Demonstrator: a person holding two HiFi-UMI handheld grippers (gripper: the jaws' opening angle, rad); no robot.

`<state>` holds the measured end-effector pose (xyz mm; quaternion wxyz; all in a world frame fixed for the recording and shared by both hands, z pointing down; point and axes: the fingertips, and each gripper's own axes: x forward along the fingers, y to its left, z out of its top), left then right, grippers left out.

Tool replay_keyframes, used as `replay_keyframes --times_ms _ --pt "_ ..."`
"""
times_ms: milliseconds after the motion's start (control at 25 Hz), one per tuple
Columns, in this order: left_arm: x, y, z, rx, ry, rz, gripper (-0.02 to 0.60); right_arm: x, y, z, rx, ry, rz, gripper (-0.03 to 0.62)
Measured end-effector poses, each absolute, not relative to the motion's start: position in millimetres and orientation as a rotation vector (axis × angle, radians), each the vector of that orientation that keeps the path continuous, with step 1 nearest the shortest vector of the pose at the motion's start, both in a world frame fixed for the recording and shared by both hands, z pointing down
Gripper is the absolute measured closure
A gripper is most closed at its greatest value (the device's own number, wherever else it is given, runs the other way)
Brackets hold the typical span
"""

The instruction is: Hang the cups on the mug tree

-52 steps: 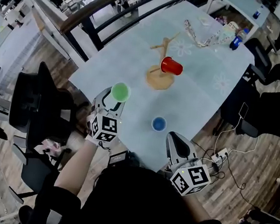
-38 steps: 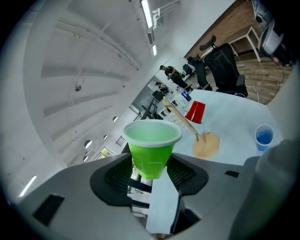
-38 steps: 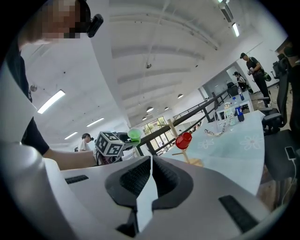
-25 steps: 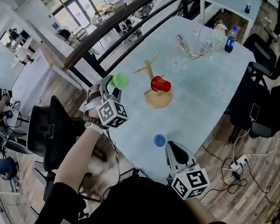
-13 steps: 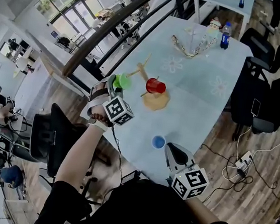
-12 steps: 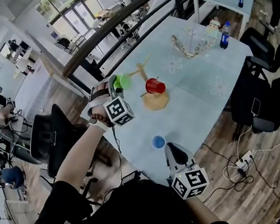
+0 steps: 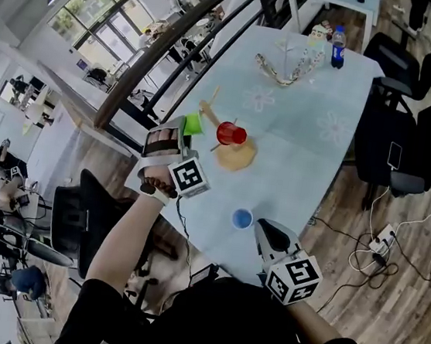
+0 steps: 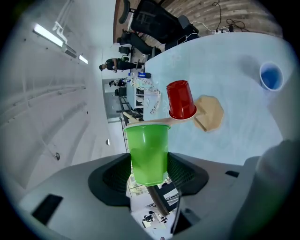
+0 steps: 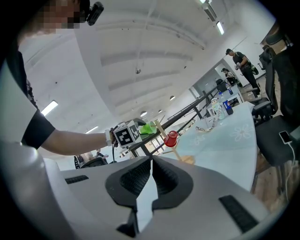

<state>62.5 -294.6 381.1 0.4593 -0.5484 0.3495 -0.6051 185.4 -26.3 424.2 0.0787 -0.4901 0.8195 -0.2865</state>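
Observation:
My left gripper (image 7: 177,138) is shut on a green cup (image 7: 193,123), gripped across its body with its mouth turned toward the wooden mug tree (image 7: 235,156). In the left gripper view the green cup (image 8: 147,151) sits between the pads, its rim right at a bare peg (image 8: 157,122) of the tree. On another peg hangs a red cup (image 8: 182,100) (image 7: 230,133). A blue cup (image 7: 242,219) stands upright on the pale table (image 7: 302,162) near its front edge. Just behind it my right gripper (image 7: 270,235) is shut with nothing in it, its pads (image 9: 140,177) together.
A drink bottle (image 7: 338,46) and a looped lanyard (image 7: 279,70) lie at the table's far end. Black chairs (image 7: 411,106) stand along the right side, and another chair (image 7: 77,220) at the left. A dark railing (image 7: 175,53) runs behind the table.
My left gripper has carried the green cup across to the mug tree and rolled it onto its side, mouth toward a peg. The right gripper has stayed near the blue cup.

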Motion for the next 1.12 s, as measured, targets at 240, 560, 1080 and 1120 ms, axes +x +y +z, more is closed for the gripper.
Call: replay_keyframes --times_ms 240,560,1080,1120 --pt "68.9 -291.3 390.8 -1.345 0.844 -1.486 0.344 195.2 -25.2 428.3 -1.487 2.439 -0.864 0.557" --pt "81.4 -271.9 398.6 -1.353 0.821 -1.450 0.344 200.8 -19.5 435.8 -1.497 2.423 -0.896 0.556" --pt "76.5 -244.7 375.2 -1.291 0.837 -1.363 0.344 192.8 -16.7 433.5 -1.501 2.436 -0.903 0.556" --pt "76.1 -241.9 374.7 -1.295 0.837 -1.354 0.344 191.6 -16.6 433.9 -1.503 2.439 -0.907 0.557"
